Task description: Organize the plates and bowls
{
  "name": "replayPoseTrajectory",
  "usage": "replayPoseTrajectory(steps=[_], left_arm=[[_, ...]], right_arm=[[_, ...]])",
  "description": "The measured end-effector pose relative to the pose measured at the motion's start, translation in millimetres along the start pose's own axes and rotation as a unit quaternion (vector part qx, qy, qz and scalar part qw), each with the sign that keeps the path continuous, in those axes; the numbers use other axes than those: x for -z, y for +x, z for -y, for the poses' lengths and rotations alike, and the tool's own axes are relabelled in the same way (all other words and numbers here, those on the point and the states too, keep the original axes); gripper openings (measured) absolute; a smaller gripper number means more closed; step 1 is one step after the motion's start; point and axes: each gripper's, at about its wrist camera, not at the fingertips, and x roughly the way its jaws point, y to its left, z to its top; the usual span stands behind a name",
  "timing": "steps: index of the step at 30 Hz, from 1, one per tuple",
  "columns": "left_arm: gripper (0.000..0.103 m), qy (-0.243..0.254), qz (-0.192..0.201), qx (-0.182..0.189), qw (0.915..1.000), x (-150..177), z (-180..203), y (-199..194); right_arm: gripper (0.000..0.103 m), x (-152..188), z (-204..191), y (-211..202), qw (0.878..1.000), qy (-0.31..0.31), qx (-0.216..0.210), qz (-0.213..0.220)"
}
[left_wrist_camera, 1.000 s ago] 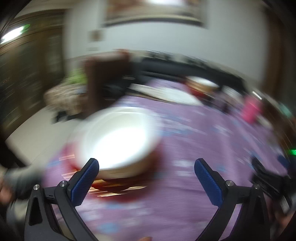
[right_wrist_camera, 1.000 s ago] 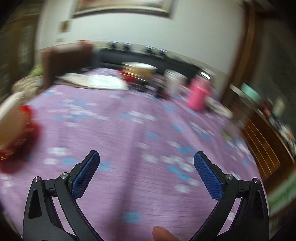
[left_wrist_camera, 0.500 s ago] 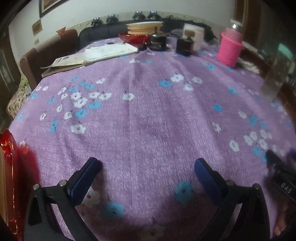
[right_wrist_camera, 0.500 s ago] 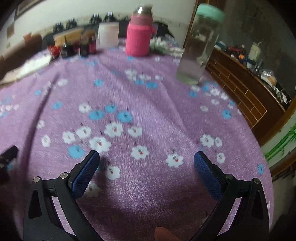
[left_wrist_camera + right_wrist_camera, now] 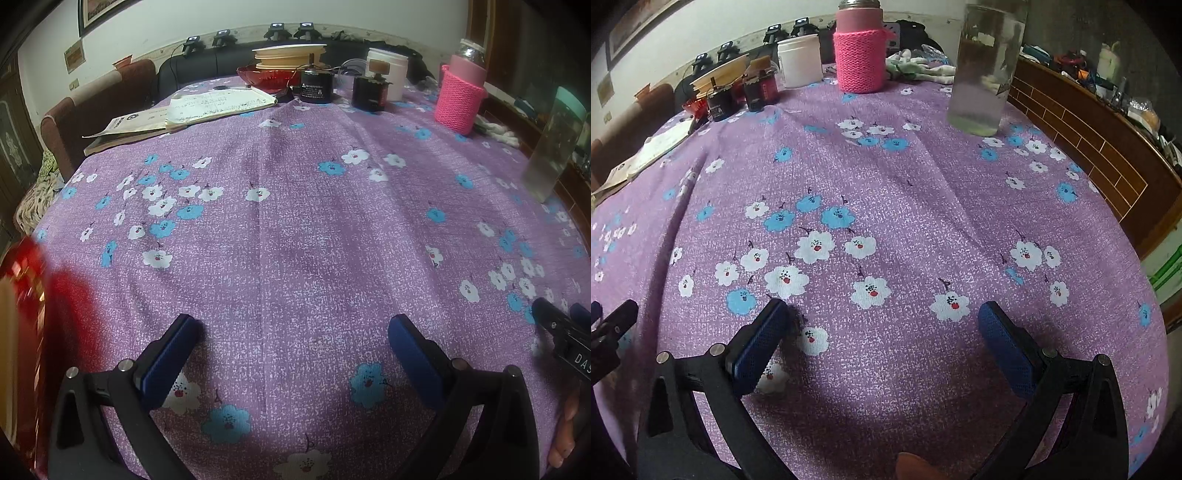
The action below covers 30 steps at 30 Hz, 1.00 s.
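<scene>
My left tongs (image 5: 291, 332) and right tongs (image 5: 882, 321) hang spread and empty over the purple flowered table (image 5: 295, 221); red glass bowl (image 5: 22, 280) near left, cream plates stacked on another red bowl (image 5: 290, 55) far.

My left gripper (image 5: 293, 341) hangs low with its jaws spread wide and nothing between the blue pads (image 5: 170, 360). My right gripper (image 5: 882, 332) sits the same way, jaws wide apart and empty, pads (image 5: 1006, 349) angled outward. In the left wrist view the right gripper shows at the right edge, with fingers of my right hand (image 5: 563, 428) wrapped beneath it.
</scene>
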Motion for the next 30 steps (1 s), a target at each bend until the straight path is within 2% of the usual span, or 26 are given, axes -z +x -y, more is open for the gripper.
replayPoseTrajectory(steps=[30], left_arm=[[0.102,0.000,-0.002,0.001,1.0000,-3.6,6.6,8.6]], right_arm=[[0.103,-2.3,-1.6,0.2,1.000,-0.005,-0.007,-0.002]])
